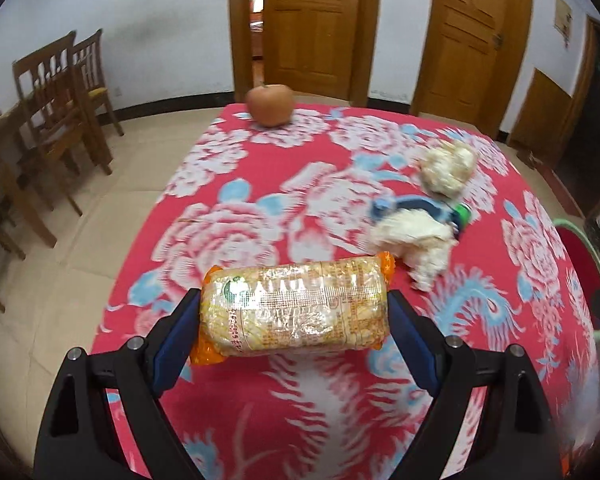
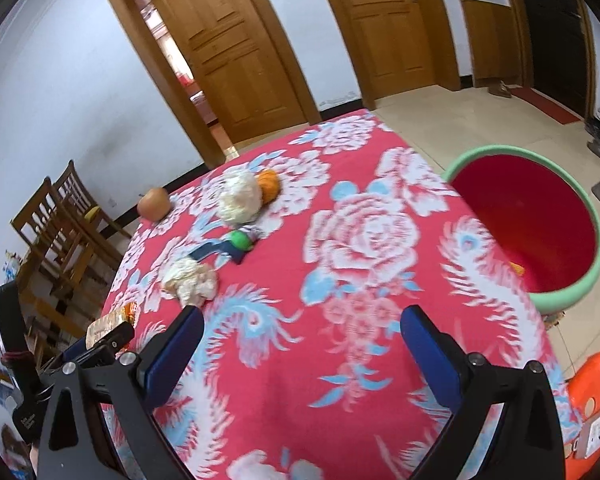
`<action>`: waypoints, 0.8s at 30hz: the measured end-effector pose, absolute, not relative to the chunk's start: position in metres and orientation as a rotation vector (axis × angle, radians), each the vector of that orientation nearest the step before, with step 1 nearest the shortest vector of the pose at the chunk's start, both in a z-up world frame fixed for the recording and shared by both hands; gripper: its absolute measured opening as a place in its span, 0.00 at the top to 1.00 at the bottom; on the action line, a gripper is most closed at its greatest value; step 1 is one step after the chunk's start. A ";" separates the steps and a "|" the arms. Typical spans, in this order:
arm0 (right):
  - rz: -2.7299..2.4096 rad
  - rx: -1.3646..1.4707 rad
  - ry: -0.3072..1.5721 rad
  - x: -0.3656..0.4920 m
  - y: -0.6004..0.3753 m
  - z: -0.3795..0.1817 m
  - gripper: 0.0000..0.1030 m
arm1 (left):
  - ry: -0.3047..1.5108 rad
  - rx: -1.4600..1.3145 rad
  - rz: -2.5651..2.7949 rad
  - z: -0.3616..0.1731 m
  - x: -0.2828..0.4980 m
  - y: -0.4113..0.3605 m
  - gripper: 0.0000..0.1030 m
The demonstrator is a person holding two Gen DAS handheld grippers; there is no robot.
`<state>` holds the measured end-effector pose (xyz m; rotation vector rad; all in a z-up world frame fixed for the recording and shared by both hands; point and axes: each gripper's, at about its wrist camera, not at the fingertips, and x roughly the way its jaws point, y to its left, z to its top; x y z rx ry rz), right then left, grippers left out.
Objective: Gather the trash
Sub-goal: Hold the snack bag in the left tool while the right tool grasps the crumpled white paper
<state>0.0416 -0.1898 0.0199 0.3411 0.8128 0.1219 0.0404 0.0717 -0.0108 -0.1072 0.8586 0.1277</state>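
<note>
Across the lower middle of the left wrist view, the noodle packet lies crosswise, clamped end to end by the left gripper, while the red basin sits at the right edge of the right wrist view beside the empty, spread right gripper.

Noodle packet between left tongs

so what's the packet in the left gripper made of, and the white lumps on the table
The packet looks like thin glossy plastic film: it glints, is see-through, with crimped orange ends. The white lumps look like crumpled tissue or paper, matte and creased, though blur leaves that open.
</note>
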 end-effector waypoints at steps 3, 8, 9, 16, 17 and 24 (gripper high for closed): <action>0.151 0.323 0.830 0.052 -0.170 0.019 0.02 | 0.849 -0.127 0.150 -0.008 0.044 0.089 0.14; 0.199 0.283 0.860 0.072 -0.134 0.015 0.02 | 0.836 -0.158 0.186 -0.008 0.048 0.111 0.14; 0.209 0.271 0.868 0.076 -0.127 0.014 0.02 | 0.835 -0.166 0.195 -0.009 0.049 0.116 0.14; 0.267 0.194 0.888 0.103 -0.081 0.005 0.02 | 0.843 -0.201 0.215 -0.017 0.055 0.132 0.14; 0.268 0.188 0.896 0.108 -0.077 0.001 0.02 | 0.846 -0.203 0.215 -0.018 0.055 0.134 0.14; 0.262 0.185 0.933 0.131 -0.059 -0.016 0.11 | 0.858 -0.211 0.209 -0.026 0.060 0.137 0.14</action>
